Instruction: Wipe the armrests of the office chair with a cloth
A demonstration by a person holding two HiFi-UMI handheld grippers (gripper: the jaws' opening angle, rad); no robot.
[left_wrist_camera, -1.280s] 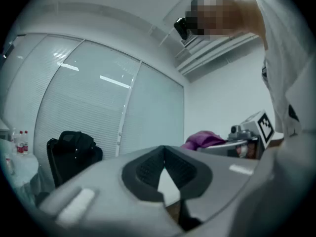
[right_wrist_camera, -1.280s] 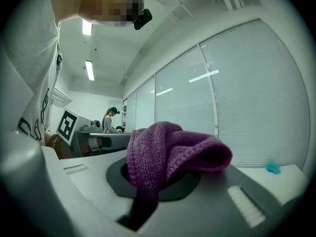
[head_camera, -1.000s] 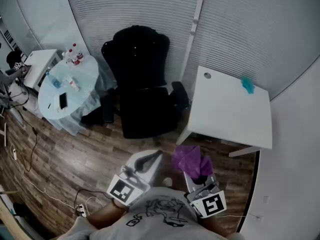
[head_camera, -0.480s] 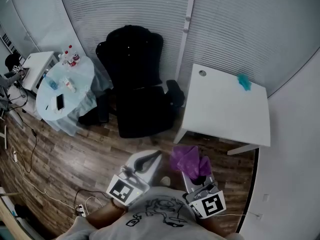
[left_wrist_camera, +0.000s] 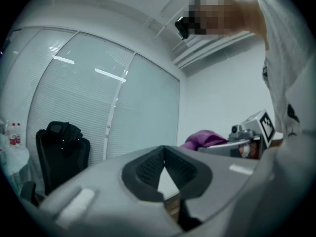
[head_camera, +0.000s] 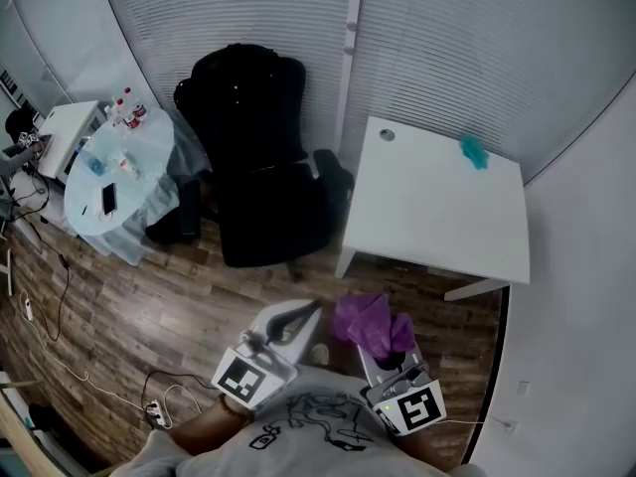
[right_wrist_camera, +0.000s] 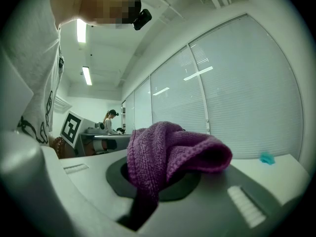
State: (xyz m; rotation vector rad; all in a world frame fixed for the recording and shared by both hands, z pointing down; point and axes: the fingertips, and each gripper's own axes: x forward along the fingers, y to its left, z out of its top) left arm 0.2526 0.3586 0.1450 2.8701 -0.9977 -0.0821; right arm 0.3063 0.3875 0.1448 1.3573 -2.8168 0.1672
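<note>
A black office chair (head_camera: 260,157) stands against the blinds, one armrest (head_camera: 332,175) on its right and another (head_camera: 186,207) on its left. It also shows at the far left of the left gripper view as the chair (left_wrist_camera: 60,149). My right gripper (head_camera: 383,334) is shut on a purple cloth (head_camera: 366,322), which bunches over its jaws as the cloth (right_wrist_camera: 170,152). My left gripper (head_camera: 303,313) is shut with nothing in it, its tips meeting at the gripper (left_wrist_camera: 164,154). Both are held low near my body, well short of the chair.
A white desk (head_camera: 437,207) stands right of the chair with a small teal object (head_camera: 472,151) on it. A round glass table (head_camera: 119,172) with bottles and a phone is at the left. Cables (head_camera: 60,296) lie on the wooden floor. A person (right_wrist_camera: 107,121) stands far off.
The head view has shifted, so the chair, desk and round table sit a little further left and higher in the frame. Both grippers hold the same pose.
</note>
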